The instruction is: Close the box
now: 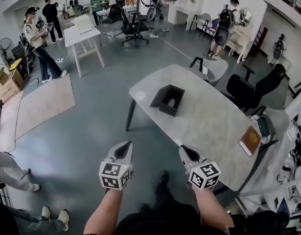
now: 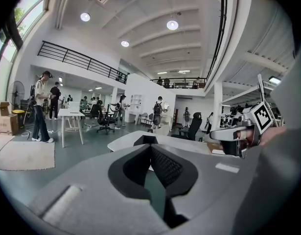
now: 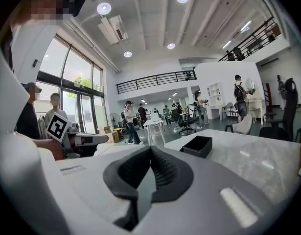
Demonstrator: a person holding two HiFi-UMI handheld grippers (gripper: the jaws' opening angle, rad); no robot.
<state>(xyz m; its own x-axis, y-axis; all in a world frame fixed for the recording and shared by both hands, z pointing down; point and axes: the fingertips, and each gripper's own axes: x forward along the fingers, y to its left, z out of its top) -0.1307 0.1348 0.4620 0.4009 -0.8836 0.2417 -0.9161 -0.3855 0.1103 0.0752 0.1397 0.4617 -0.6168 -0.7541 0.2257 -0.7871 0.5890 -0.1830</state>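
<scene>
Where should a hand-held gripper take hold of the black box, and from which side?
Probably the black box by its near wall's thin top edge, coming from the person's side: it sits open side up on the table, rim exposed. Lid flap unclear.

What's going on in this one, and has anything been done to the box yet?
A person holds a gripper in each hand and faces a pale table with a black box on it. The left gripper and right gripper are both shut and empty, held out in front of the person, well short of the box. The box sits open and untouched, so closing it has not begun. A brown book lies near the table's right edge.
</scene>
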